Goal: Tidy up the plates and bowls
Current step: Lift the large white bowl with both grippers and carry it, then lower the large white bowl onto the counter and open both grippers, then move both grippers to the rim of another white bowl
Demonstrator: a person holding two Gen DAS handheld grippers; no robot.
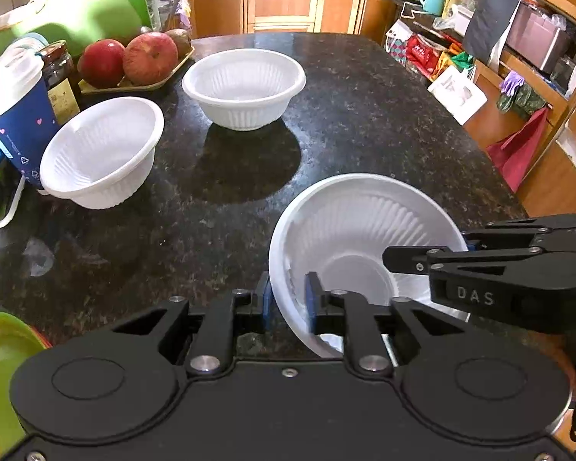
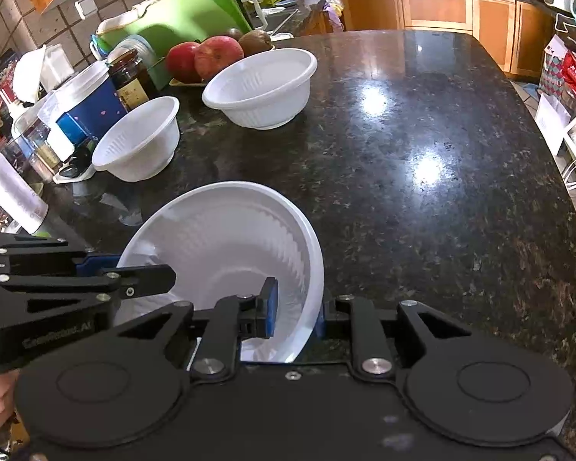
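jaws of both the left gripper (image 1: 287,299) and right gripper (image 2: 295,307) stand slightly parted, straddling the white bowl's (image 1: 361,223) rim without pressing.

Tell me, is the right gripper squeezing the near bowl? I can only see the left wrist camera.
Observer: The right gripper straddles the near bowl's rim, with one pad inside and one outside. There is a gap between the inside pad and the wall, so it isn't squeezing.
Operator: What's past the blue cup on the left?
Observer: A tall white bottle stands near the left edge of the counter.
Operator: Is anything shiny on the counter?
Observer: Two bright light reflections sit on its bare right half.
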